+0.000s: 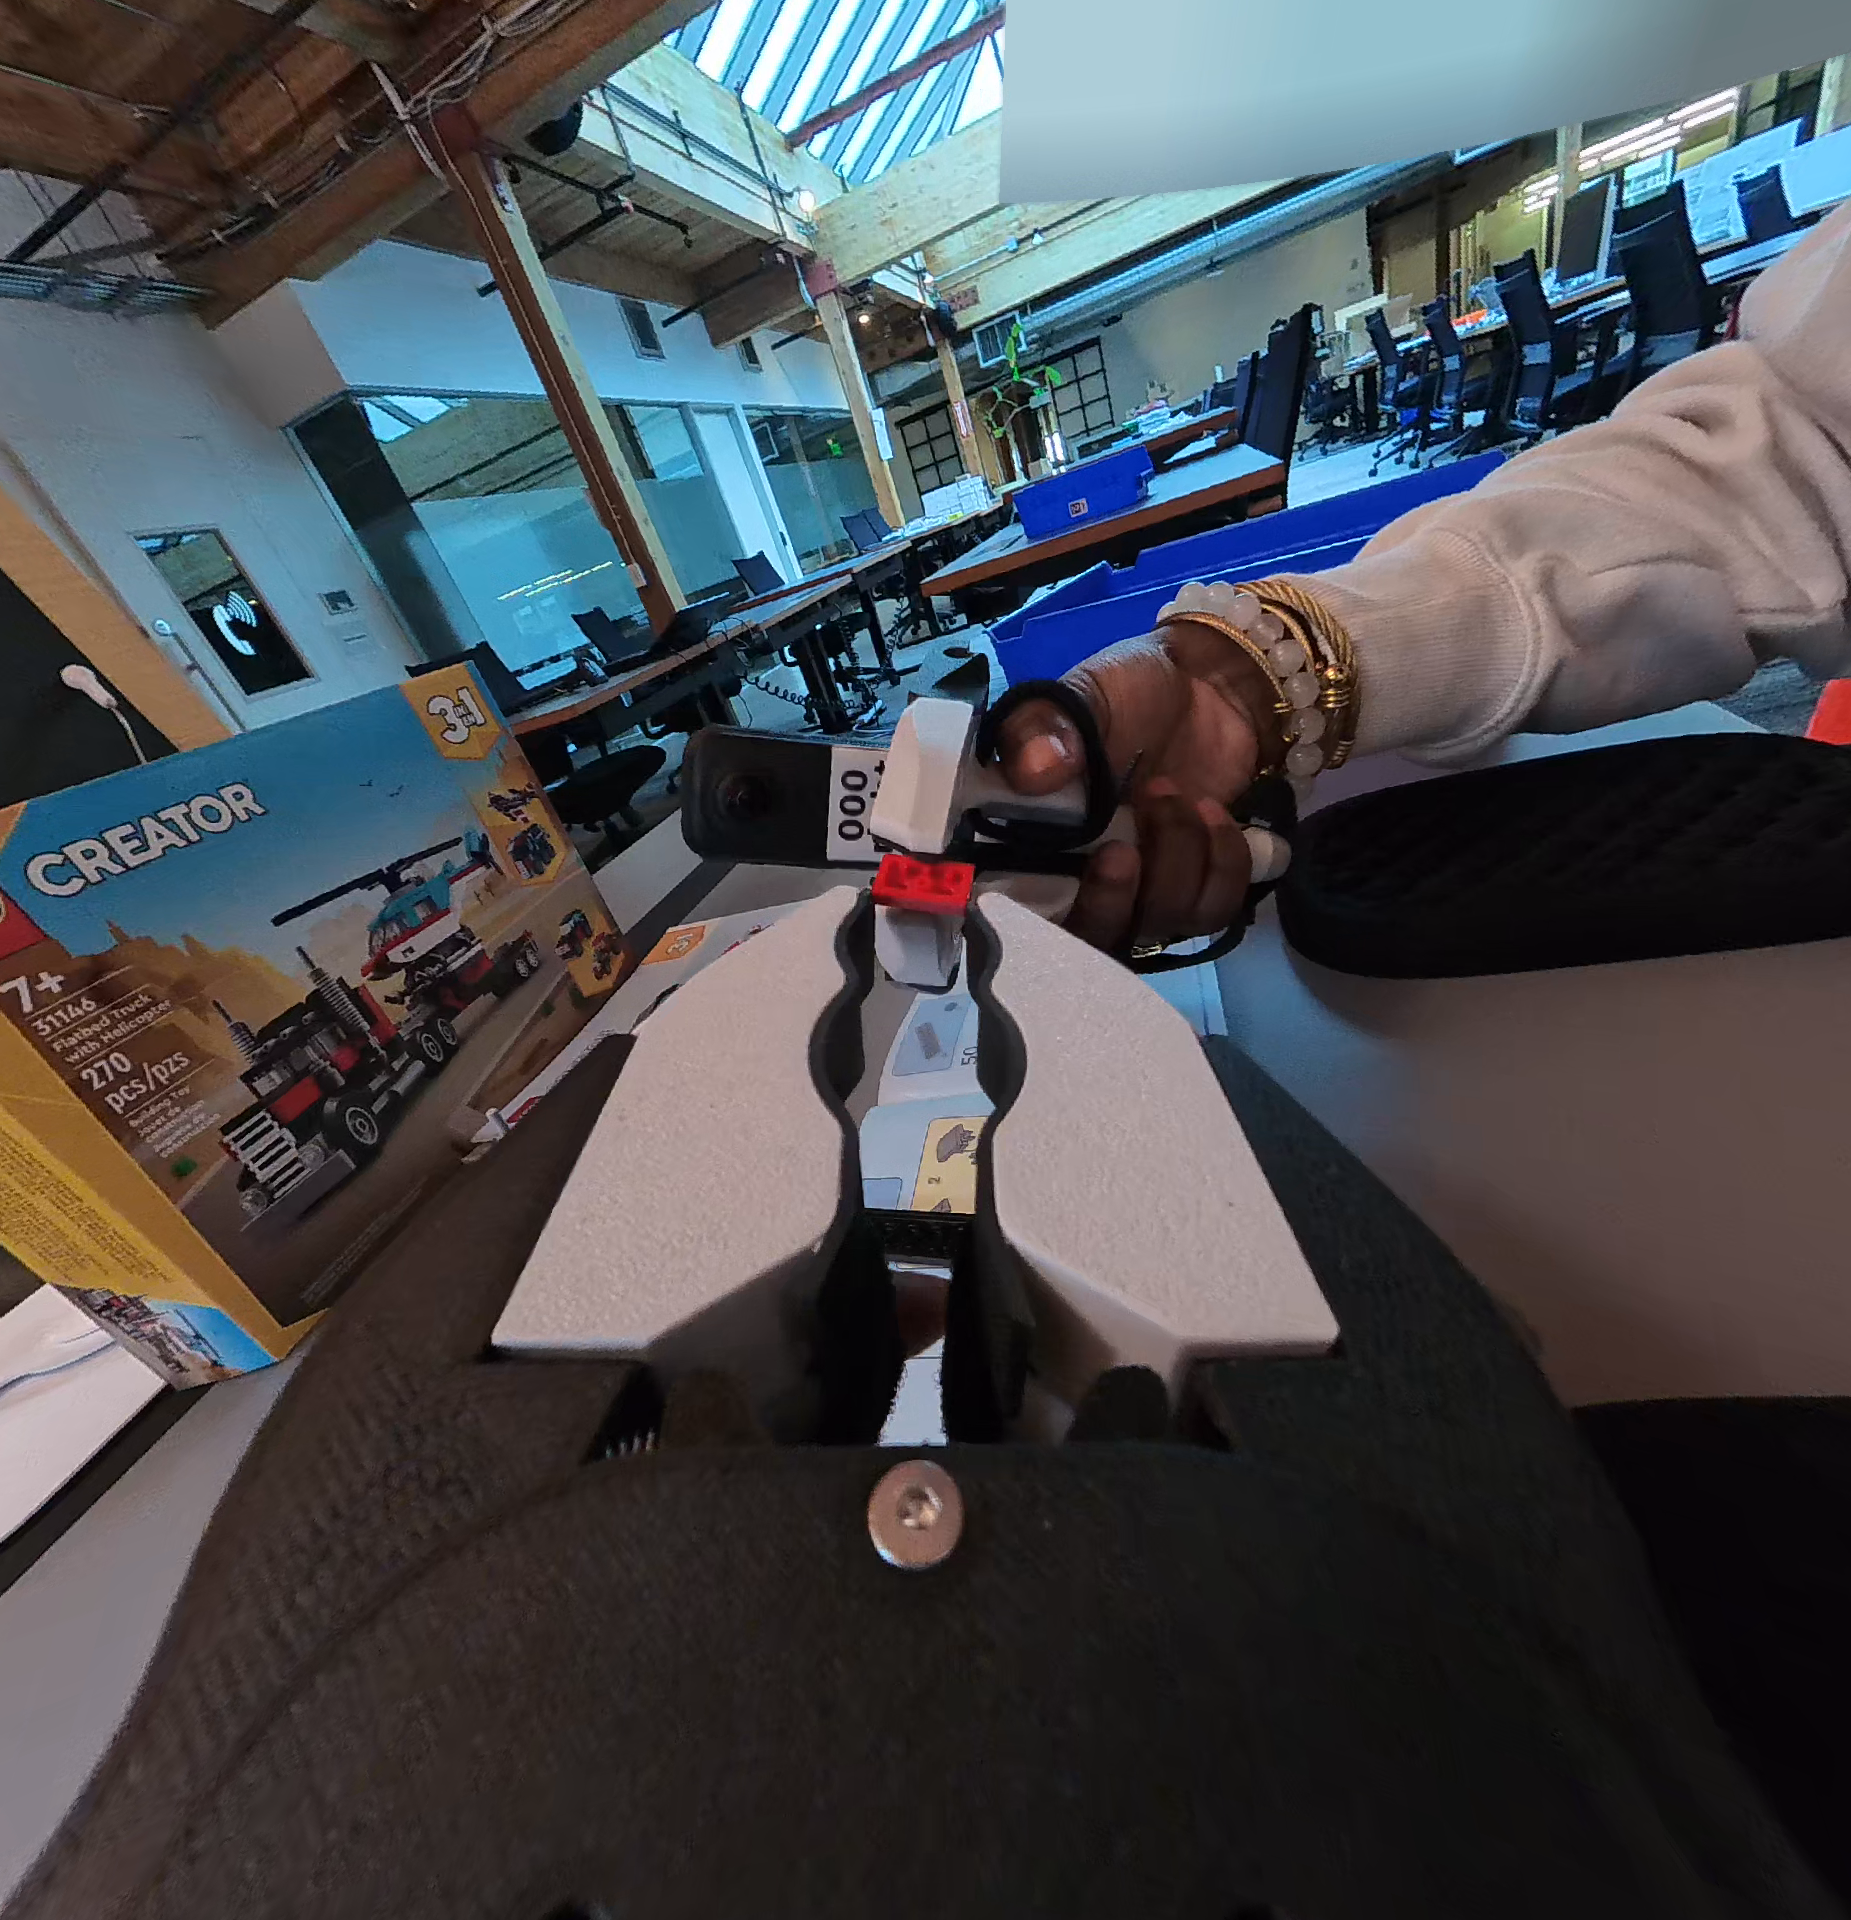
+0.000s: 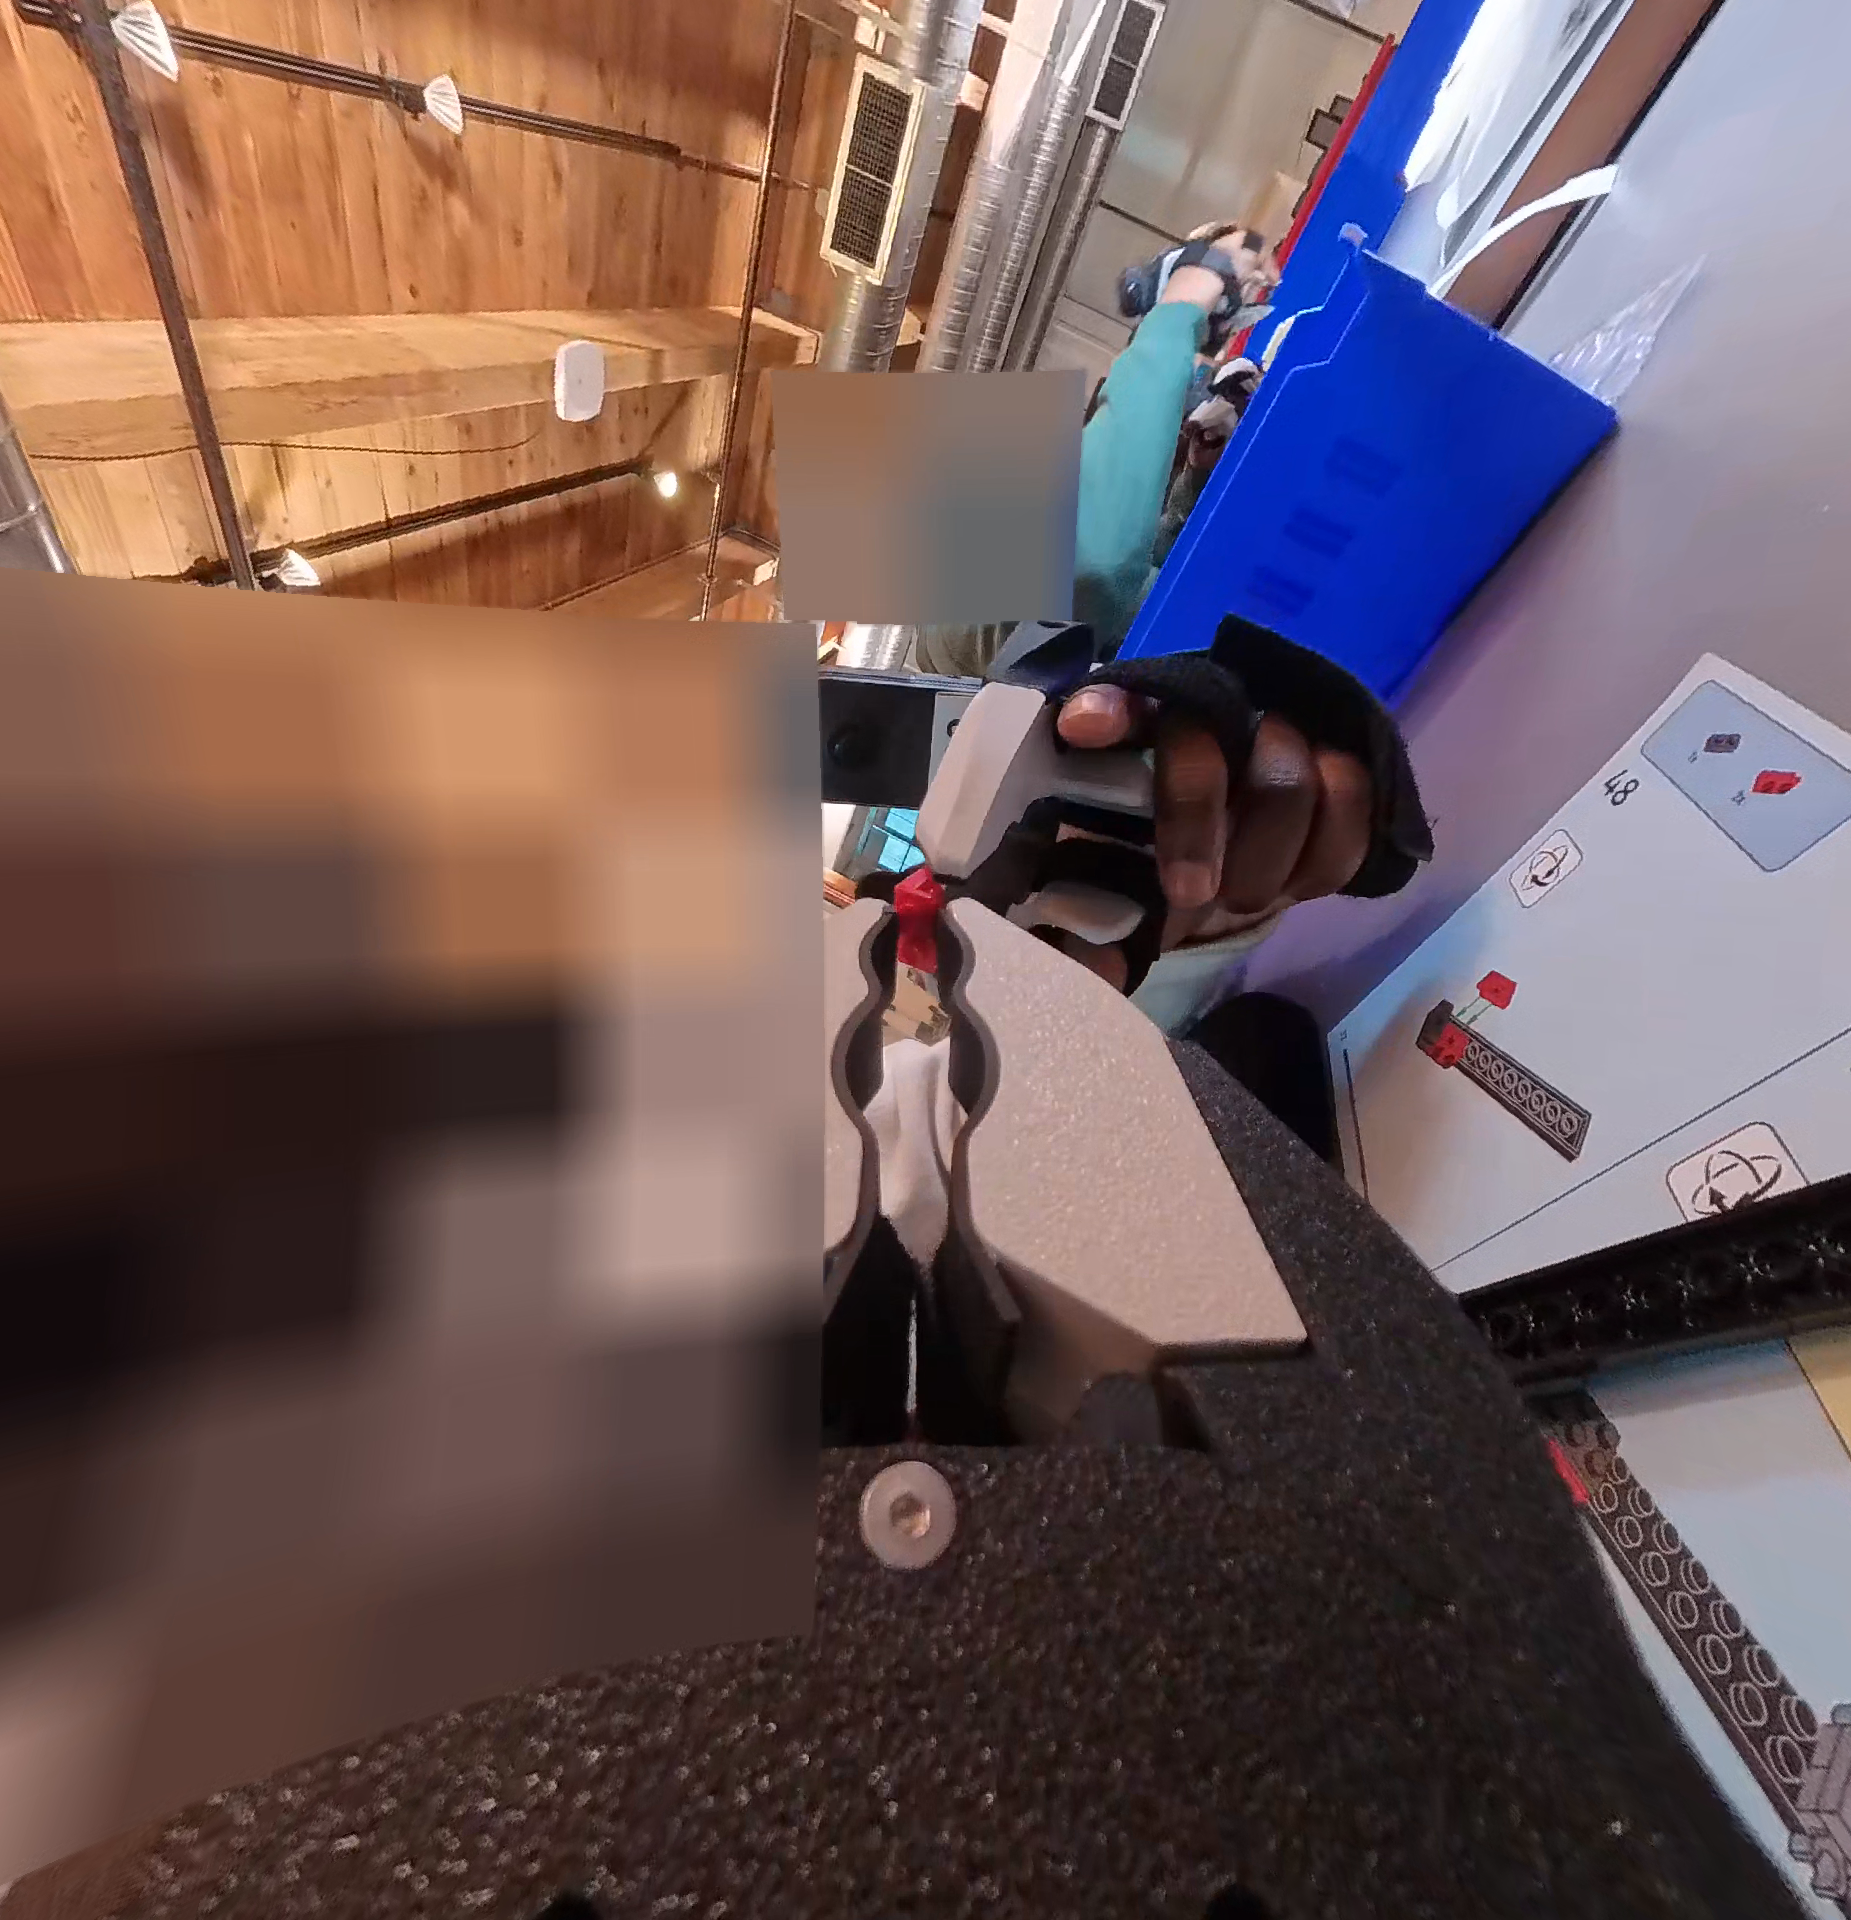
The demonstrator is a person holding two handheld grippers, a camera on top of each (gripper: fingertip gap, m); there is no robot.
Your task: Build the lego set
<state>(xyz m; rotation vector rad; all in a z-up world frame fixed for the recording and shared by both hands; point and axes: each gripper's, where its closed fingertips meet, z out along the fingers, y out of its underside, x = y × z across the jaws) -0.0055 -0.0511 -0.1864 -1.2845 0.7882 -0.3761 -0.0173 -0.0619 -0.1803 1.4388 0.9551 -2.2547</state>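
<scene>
Left wrist view: the left gripper [image 1: 916,914] points up and forward over the table [image 1: 1523,1143]; its white fingers nearly meet at the tips.
Left jaws: narrow, tips closed on a small red brick [image 1: 922,883].
Brick: held in the air above the table, studs showing, touching the tip of the right gripper's white finger [image 1: 926,790] that comes in from the far side.
Right hand: a hand [image 1: 1160,800] with beaded and gold bracelets and a white sleeve grips the right gripper's handle, just beyond the brick.
Box: the lego box [image 1: 277,997] stands upright on the table to the left, well apart from the brick.
Bin: a blue bin [image 1: 1212,582] sits behind the hand.
Right wrist view: the right gripper [image 2: 916,920] looks along its own fingers; much of the left side is covered by a blurred patch.
Right jaws: narrow, tips pinching the same red brick [image 2: 916,914], seen here edge-on.
Left hand: a hand [image 2: 1243,800] in a black strap holds the left gripper, whose grey finger [image 2: 978,790] touches the brick from above.
Booklet: the instruction booklet [image 2: 1627,987] lies open on the table [image 2: 1679,364] to the right, near the blue bin [image 2: 1368,499].
Beam: a long dark studded beam [image 2: 1679,1621] lies on the booklet page at lower right.
Person: another person in a teal sleeve [image 2: 1139,468] stands behind the bin.
</scene>
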